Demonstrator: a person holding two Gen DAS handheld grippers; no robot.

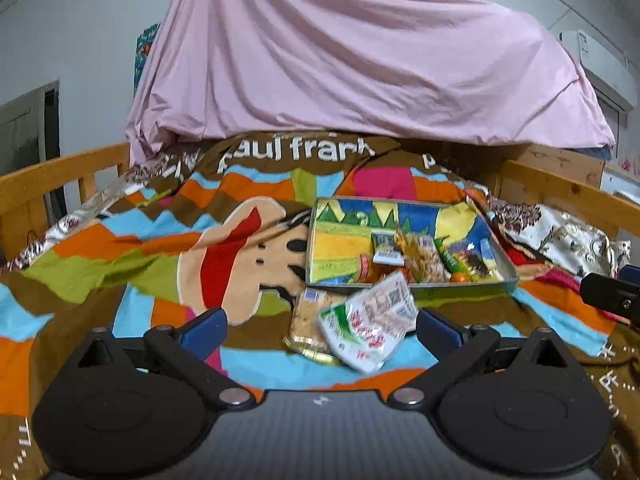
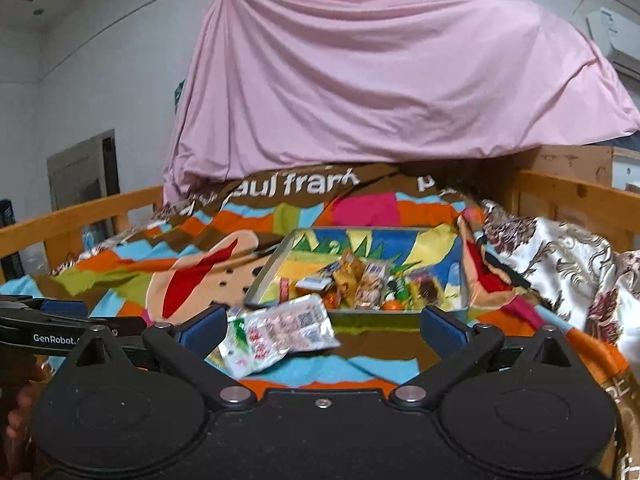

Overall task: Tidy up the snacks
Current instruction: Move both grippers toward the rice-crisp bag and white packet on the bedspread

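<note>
Both claws hang released over a bed spread with a bright patchwork blanket (image 1: 120,248), their blue-padded fingers spread wide with nothing between them.

Ahead of the left claw (image 1: 322,326), just inside its right finger, a white and green snack packet (image 1: 370,322) lies tilted on the blanket, overlapping a flatter cracker packet (image 1: 310,320) beneath and to its left. Neither touches the fingers. Beyond them, further ahead and slightly right of this claw, sits a shallow tray (image 1: 510,268) with a painted floor, holding a heap of small wrapped snacks (image 1: 424,252) in its near right part.

From the right claw (image 2: 322,326), the same white and green packet (image 2: 280,332) lies just ahead and toward its left finger, close to that pad but apart from it. The tray (image 2: 262,280) stands straight ahead beyond it. The left claw's body (image 2: 44,326) shows at the far left edge.

A pink sheet (image 1: 340,52) hangs behind the bed, above the wooden rail (image 1: 60,172).
</note>
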